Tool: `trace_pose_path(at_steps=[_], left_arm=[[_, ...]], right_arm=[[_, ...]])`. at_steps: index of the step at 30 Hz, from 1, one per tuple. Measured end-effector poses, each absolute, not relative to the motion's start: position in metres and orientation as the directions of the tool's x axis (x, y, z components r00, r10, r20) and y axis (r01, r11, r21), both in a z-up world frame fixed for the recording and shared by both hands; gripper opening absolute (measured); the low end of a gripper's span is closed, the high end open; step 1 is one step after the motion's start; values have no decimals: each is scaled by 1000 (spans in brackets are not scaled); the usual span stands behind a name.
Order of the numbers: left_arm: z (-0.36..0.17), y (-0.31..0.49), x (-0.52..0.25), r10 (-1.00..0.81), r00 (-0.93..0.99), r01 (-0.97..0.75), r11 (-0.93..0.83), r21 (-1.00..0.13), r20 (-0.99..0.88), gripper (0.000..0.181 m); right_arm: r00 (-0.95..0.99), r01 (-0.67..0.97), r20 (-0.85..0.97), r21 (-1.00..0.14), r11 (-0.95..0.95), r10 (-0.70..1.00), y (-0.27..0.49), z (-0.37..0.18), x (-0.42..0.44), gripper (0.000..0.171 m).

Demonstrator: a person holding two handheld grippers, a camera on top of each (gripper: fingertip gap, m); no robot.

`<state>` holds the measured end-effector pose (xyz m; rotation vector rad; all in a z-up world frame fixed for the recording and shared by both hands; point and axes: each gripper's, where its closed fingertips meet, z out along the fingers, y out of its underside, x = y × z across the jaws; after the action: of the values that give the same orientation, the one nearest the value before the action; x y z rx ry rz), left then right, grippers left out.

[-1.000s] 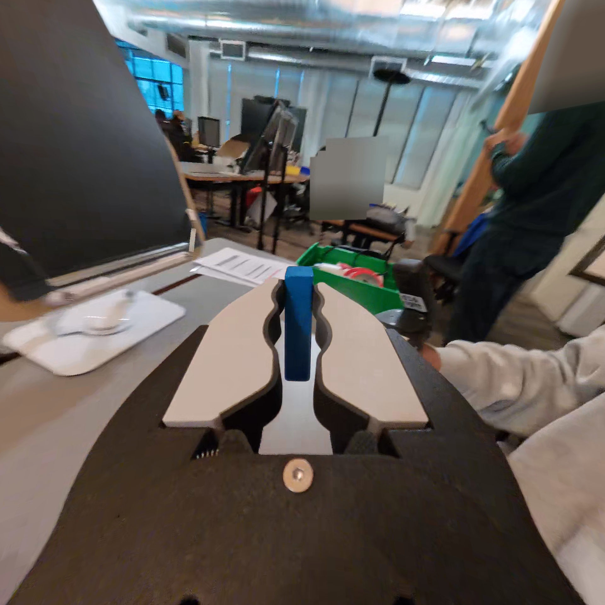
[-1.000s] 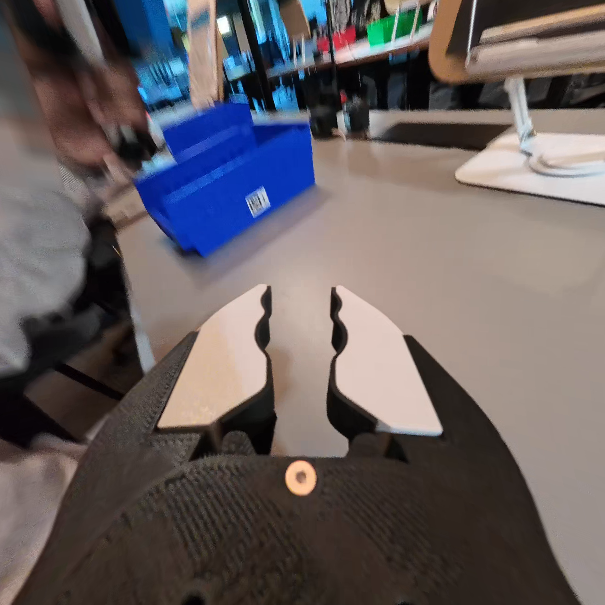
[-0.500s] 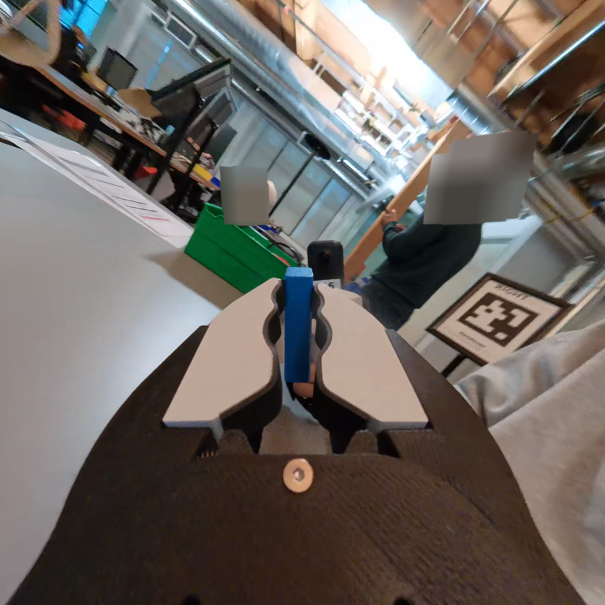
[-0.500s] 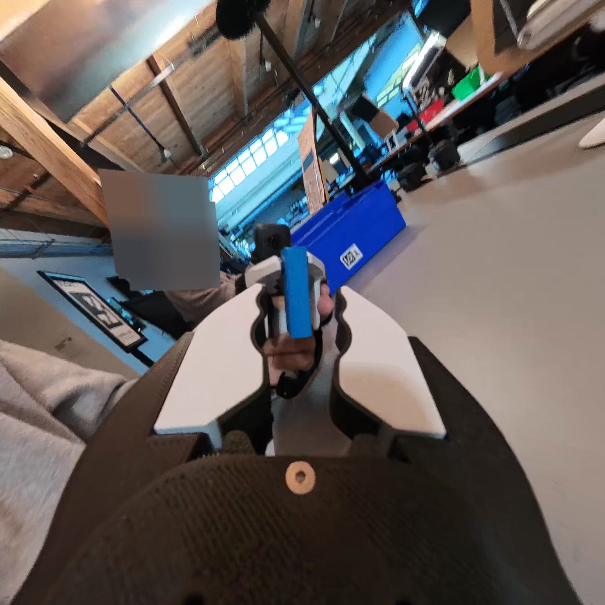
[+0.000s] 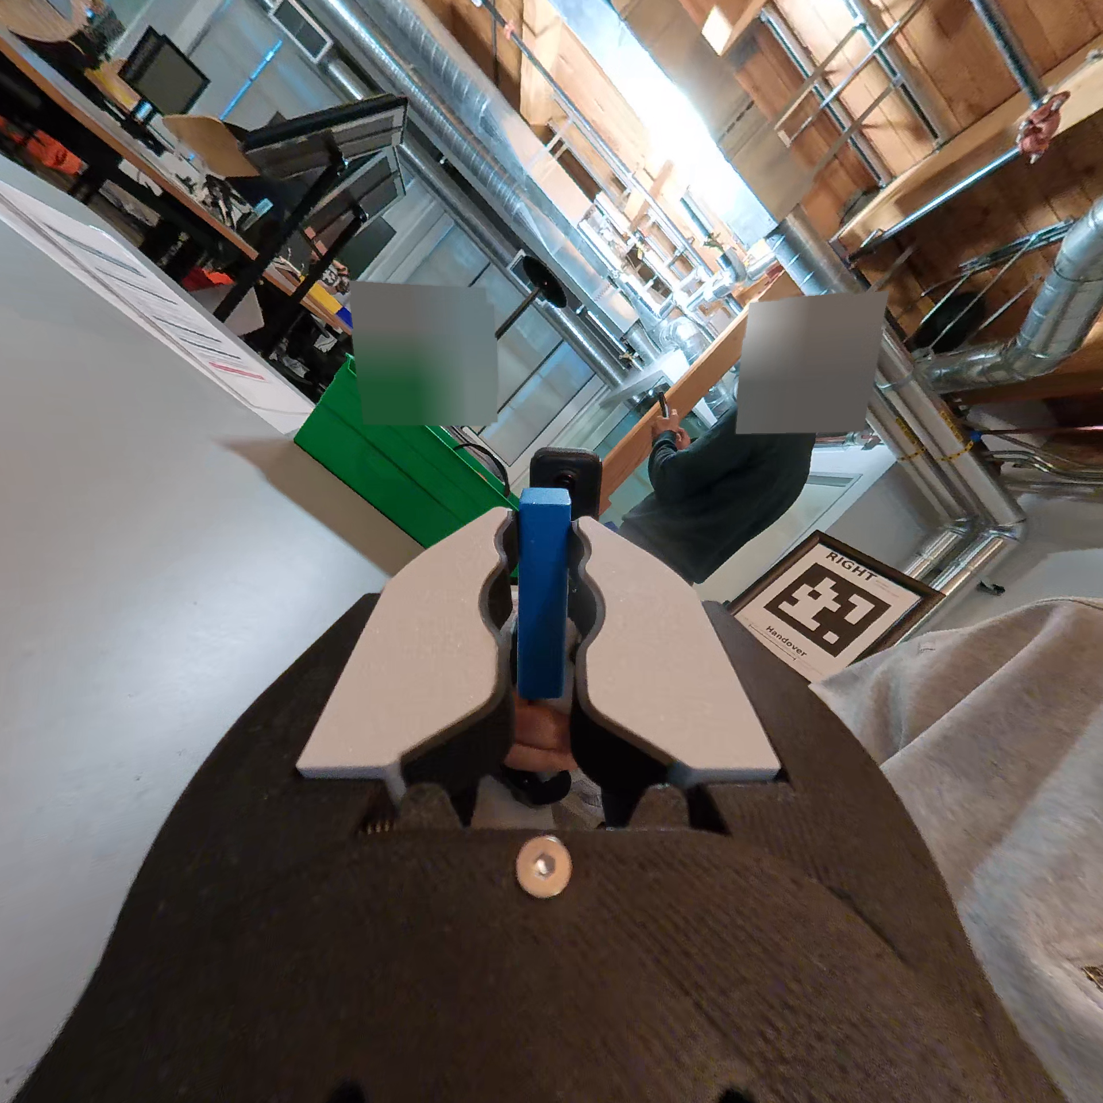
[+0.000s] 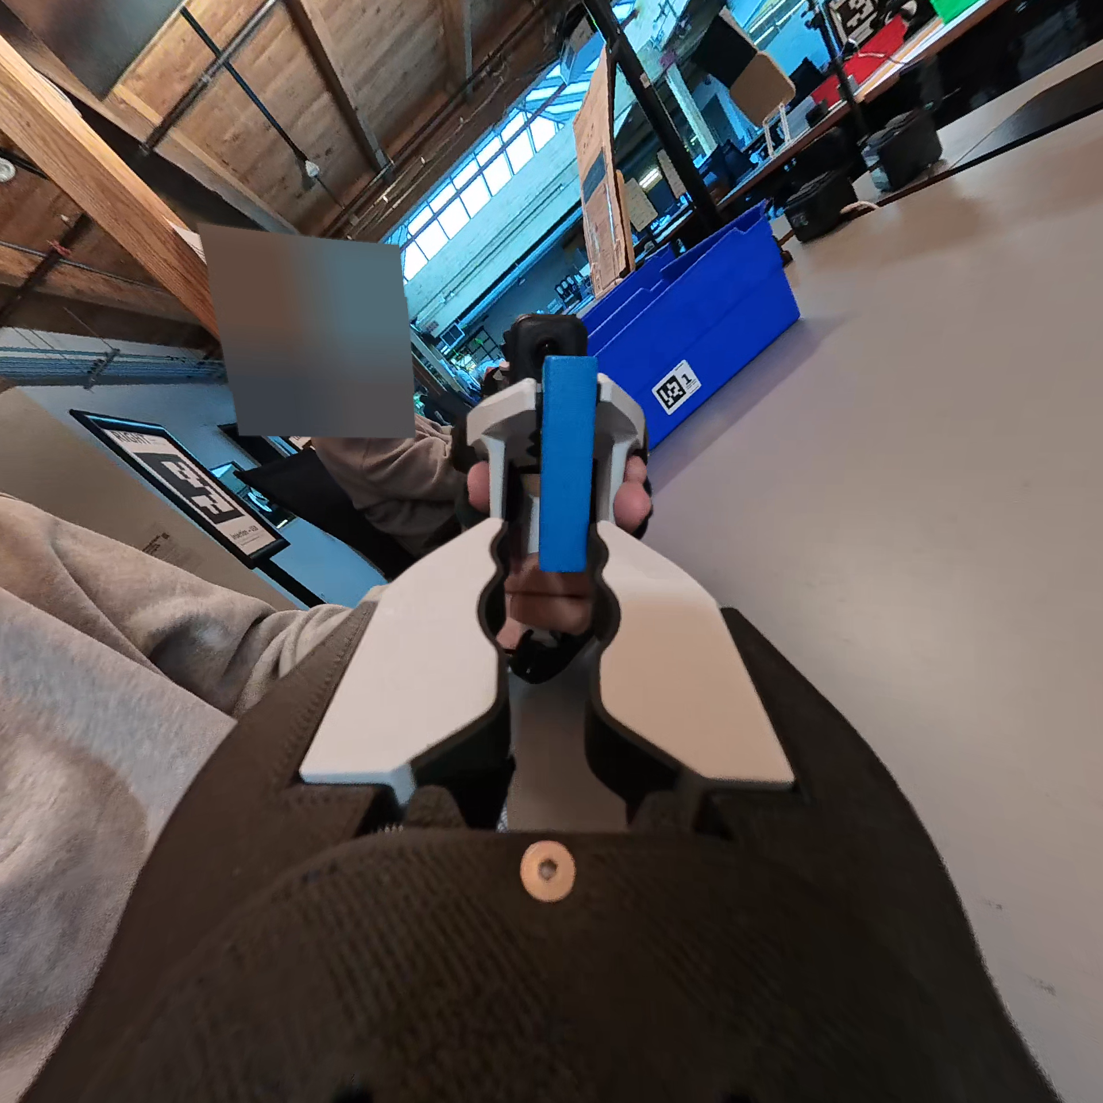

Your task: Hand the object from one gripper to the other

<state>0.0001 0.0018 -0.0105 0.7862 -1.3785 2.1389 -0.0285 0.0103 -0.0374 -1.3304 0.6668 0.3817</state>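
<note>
A long blue block (image 5: 540, 597) stands upright between the fingers of my left gripper (image 5: 540, 525), which is shut on it. In the right wrist view the left gripper (image 6: 564, 412) faces me with the blue block (image 6: 567, 465) in its white fingers (image 6: 489, 430). My right gripper (image 6: 552, 531) is open and empty. The block's lower end reaches its fingertips, nearer the right finger, with a gap on the left. I cannot tell if the block touches. Both are held in the air above the grey table (image 6: 895, 477).
A blue bin (image 6: 704, 334) stands on the table behind the left gripper. A green bin (image 5: 388, 453) and a sheet of paper (image 5: 149, 310) lie on the table's other side. A person in a dark top (image 5: 716, 495) stands beyond. A framed marker board (image 5: 829, 603) leans nearby. Across from one pair of fingers to the other is roughly 4 cm.
Both grippers rose from the table and turned to face each other. The gap between them has closed, and the block's end now reaches the right gripper's open fingertips.
</note>
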Motion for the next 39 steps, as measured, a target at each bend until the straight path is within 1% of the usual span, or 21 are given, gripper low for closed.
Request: trace_pose_path(at_steps=[2, 3, 10, 11, 14, 16, 18, 21, 23, 25, 28, 30, 33, 37, 39], left_arm=[[-10, 0, -2, 81, -727, -655, -381, -652, 682, 15], [-10, -1, -3, 80, -730, -652, -381, -656, 679, 15], [-17, -3, 2, 33, -724, -650, -368, -665, 689, 16], [-18, -4, 2, 23, -726, -646, -365, -671, 687, 19], [-23, -6, 7, -51, -732, -623, -352, -698, 679, 50], [-31, -6, 11, -127, -734, -604, -327, -727, 667, 56], [-36, -6, 14, -182, -733, -591, -308, -746, 656, 53], [-40, -4, 16, -220, -721, -586, -312, -747, 657, 41], [-43, -3, 18, -244, -695, -593, -337, -731, 676, 35], [-47, -5, 18, -259, -670, -605, -352, -714, 695, 37], [-53, -11, 17, -300, -650, -609, -344, -715, 698, 47], [-55, -11, 17, -344, -649, -589, -337, -734, 679, 49], [-52, -7, 19, -393, -658, -543, -343, -766, 642, 43], [-49, -5, 18, -399, -670, -524, -343, -780, 626, 32], [-50, -5, 19, -398, -666, -529, -345, -776, 631, 31]], right_arm=[[758, -609, -639, -765, 211, -131, 12, -39, -29, 21], [755, -608, -639, -766, 208, -145, 12, -40, -28, 17], [734, -625, -652, -758, 188, -191, 9, -47, -26, 16], [734, -618, -645, -764, 185, -213, 8, -48, -24, 16], [735, -572, -594, -802, 172, -327, 0, -53, -15, 16], [726, -518, -524, -843, 147, -445, -11, -57, -5, 16], [711, -435, -394, -897, 75, -583, -24, -61, 5, 16], [653, -300, -119, -948, -111, -748, -40, -65, 17, 16], [610, -250, 22, -943, -219, -792, -41, -68, 19, 16], [586, -220, 110, -932, -288, -803, -35, -72, 18, 16], [582, -181, 195, -915, -360, -790, -23, -76, 13, 16], [579, -146, 248, -906, -398, -776, -18, -75, 10, 16], [569, -105, 311, -891, -442, -761, -15, -73, 7, 16], [566, -81, 347, -879, -469, -748, -11, -73, 4, 16], [567, -79, 352, -877, -474, -745, -10, -74, 3, 16]])
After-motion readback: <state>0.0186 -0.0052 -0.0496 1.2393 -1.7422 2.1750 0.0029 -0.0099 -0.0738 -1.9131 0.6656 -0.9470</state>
